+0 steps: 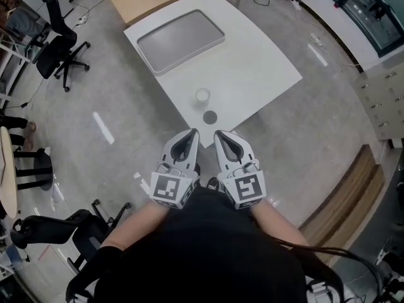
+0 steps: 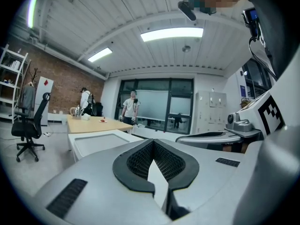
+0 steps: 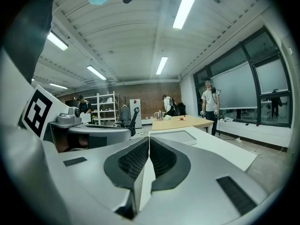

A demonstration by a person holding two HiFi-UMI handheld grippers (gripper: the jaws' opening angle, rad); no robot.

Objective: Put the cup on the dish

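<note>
Step in hand: approach, nothing grasped yet. The left gripper [image 1: 192, 133] and right gripper [image 1: 218, 134] are hovering side by side at the near edge of the table [image 1: 265, 62], both pointing toward the work. Each pair of jaws is pressing together at the tips with nothing between. Both gripper views are showing bare pads meeting.

The cup [image 1: 202, 95] is standing upright on the table, ahead of both sets of tips and roughly on the line between them. The dish [image 1: 210, 117] is lying between the cup and the jaws, just beside the cup and nearest the right tips. The tray [image 1: 181, 38] is sitting well beyond and appears uninvolved.

Judgement: the next move is calling for one gripper to spread its jaws, reach past the dish, close on the cup wall, lift, and bring it back onto the dish. The dish is looking small, so centring the cup is likely needing care.
</note>
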